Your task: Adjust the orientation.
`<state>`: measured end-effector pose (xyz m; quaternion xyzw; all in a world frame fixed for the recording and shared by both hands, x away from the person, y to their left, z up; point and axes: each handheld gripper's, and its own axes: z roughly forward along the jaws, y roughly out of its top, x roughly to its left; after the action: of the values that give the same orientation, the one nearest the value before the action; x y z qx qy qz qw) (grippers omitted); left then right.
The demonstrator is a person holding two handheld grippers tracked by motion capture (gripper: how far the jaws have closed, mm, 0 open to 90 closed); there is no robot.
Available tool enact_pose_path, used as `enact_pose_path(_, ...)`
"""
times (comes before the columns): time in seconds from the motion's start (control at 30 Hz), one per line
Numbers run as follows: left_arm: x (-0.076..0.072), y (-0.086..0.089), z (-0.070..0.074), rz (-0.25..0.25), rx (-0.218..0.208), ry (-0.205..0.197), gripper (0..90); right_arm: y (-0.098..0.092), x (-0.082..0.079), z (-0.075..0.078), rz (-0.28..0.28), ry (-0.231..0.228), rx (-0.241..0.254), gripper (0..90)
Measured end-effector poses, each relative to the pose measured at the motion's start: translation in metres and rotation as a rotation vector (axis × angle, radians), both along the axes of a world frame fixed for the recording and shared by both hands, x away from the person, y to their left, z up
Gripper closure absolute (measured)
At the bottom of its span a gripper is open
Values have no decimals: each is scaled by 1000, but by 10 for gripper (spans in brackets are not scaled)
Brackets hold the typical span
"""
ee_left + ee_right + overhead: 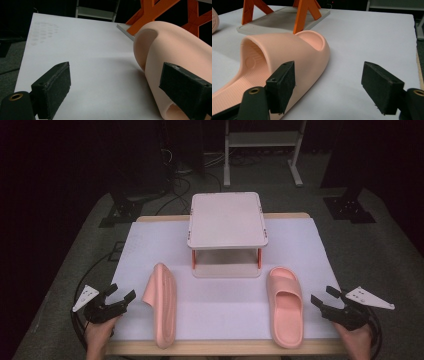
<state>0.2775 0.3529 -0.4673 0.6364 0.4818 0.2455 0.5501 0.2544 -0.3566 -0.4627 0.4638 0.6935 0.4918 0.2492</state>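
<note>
High view: a pink slipper (pixel 162 305) lies on its side at lower left, its mate (pixel 284 305) flat at lower right, before the two-tier rack (pixel 227 234). Left gripper (pixel 120 296) and right gripper (pixel 322 297) flank them, jaws wide and empty, likely poised to pick up.

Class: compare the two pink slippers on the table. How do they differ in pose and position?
The left slipper lies tipped on its side, near the left hand-held gripper; the right slipper sits flat, sole down, strap up, near the right hand-held gripper. Both share the same pink colour and shape.
</note>
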Motion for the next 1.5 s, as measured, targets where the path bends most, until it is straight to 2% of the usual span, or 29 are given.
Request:
enact_pose_path(0.07,-1,-1,0,-2,-7,-2,92,-1,1,-1,1,0,1,267)
enact_pose_path(0.2,-3,-3,1,-4,19,-9,80,-1,1,0,2,-10,14,267)
enact_pose_path(0.3,-3,-4,2,-18,0,-7,80,0,1,1,3,-14,18,267)
enact_pose_path(0.37,-3,-4,3,-29,15,-4,81,1,1,2,4,-14,15,267)
enact_pose_path(0.5,-4,-5,3,-67,20,-13,81,3,-1,3,4,-19,14,265)
enact_pose_path(0.53,-5,-4,2,-94,39,-8,81,3,-1,4,5,-20,11,265)
enact_pose_path(0.63,-8,-6,1,-116,37,-7,81,3,-1,5,2,-21,16,264)
enact_pose_path(0.67,-9,-7,0,-128,48,-5,81,4,-1,5,2,-22,16,264)
enact_pose_path(0.7,-12,-9,-2,-150,69,5,81,4,-1,5,3,-25,10,264)
enact_pose_path(0.73,-14,-10,-3,-160,63,14,82,4,-2,5,5,-27,7,264)
enact_pose_path(0.9,-21,-9,-1,-172,65,9,84,3,-3,5,5,-27,10,263)
enact_pose_path(1.03,-25,-12,-4,-192,108,30,88,2,-3,5,4,-33,11,259)
enact_pose_path(1.13,-22,-18,-5,-214,147,49,135,4,-3,5,7,-29,9,259)
enact_pose_path(1.17,-22,-18,-5,-214,147,49,149,4,-3,5,7,-29,9,259)
enact_pose_path(1.2,-20,-23,-4,-230,187,70,188,6,-3,5,10,-34,5,259)
enact_pose_path(1.23,-19,-25,-4,-242,199,81,240,6,-3,5,11,-34,5,259)
enact_pose_path(1.33,-14,-33,-3,-262,236,117,307,7,-2,5,15,-35,2,259)
enact_pose_path(1.4,-10,-37,-4,-264,238,138,333,7,-2,5,15,-34,4,259)
enact_pose_path(1.5,-6,-39,-3,-265,243,147,371,7,-2,5,17,-33,4,259)
